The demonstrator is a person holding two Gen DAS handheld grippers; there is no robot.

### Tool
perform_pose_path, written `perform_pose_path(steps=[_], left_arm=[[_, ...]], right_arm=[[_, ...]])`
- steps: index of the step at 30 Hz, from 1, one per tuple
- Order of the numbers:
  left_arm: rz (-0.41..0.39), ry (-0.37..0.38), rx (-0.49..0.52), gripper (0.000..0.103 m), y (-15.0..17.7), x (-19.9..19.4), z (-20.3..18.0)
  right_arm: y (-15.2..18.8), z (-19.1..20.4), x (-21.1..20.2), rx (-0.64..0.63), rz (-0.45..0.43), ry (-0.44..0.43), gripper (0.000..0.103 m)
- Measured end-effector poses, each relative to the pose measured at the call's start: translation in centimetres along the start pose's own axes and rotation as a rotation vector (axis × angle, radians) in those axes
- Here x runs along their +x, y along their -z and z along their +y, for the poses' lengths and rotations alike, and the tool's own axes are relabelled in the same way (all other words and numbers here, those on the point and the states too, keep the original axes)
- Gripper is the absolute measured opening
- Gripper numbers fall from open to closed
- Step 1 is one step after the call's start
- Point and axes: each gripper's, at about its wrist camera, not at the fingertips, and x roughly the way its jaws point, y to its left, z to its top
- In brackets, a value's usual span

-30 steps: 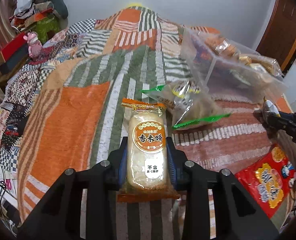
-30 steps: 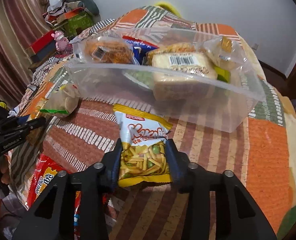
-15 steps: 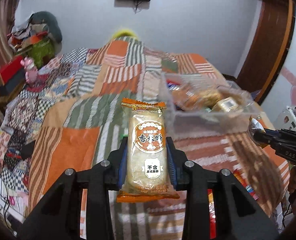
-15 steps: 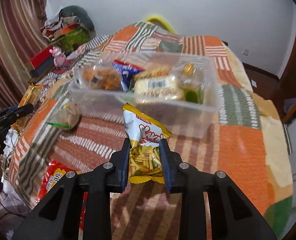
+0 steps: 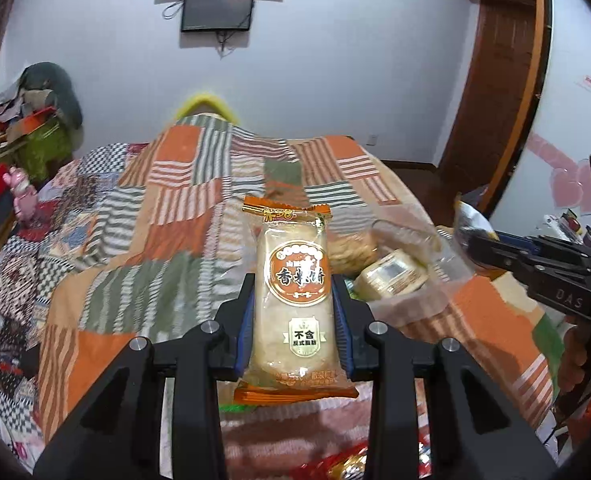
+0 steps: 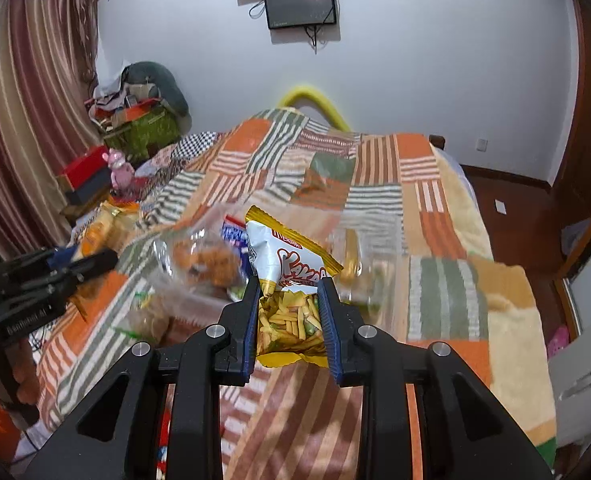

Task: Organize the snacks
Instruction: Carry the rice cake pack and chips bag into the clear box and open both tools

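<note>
Left wrist view: left gripper clamped on a rice cracker packet, orange-trimmed with clear middle, held upright between the blue-lined fingers, its crimped top pointing far and its bottom seal hanging below the grip. Packet is lifted off the patchwork blanket covering the bed. Just right of the packet and farther away, a clear plastic bin, blurred, holds several wrapped snacks; one pale packet with a barcode label shows through its wall. At the right edge, the right gripper reaches in from the side with a crinkled bag at its tip; its jaw gap cannot be judged from this angle. A wall-mounted screen hangs on the far wall. Red snack wrappers lie at the near edge, beneath the gripper. Right wrist view: right gripper closed tight on a yellow-and-white chip bag, pinched at its lower clear part where yellow sticks show; the upper part tilts left and far. Bag is held above the blanket, directly near-side of the bin, which is motion-blurred, with an orange-brown snack bag inside at left. A green-edged packet lies on the blanket left of the bin. The left gripper shows at the left edge, side on.
</note>
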Motion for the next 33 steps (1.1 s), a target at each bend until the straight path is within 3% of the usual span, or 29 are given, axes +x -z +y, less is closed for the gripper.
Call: perform_pose_path(steps=[19,27,33], left_arm=[[0.102,0.048,0.028,0.034,-1.8,9.4,-3.2],[0.146,0.056,0.028,0.035,-1.9,11.2,-3.7],[0.131,0.064,0.044,0.035,-1.8,9.7,-3.9]], right_arm=[[-2.3,-1.4,5.7,0.017,0.039,-0.002,0.025],[-2.3,-1.7,6.0,0.026,0.064,-0.044,0.026],[-2.1,-1.5,4.9,0.005,0.065,-0.043,0.028]])
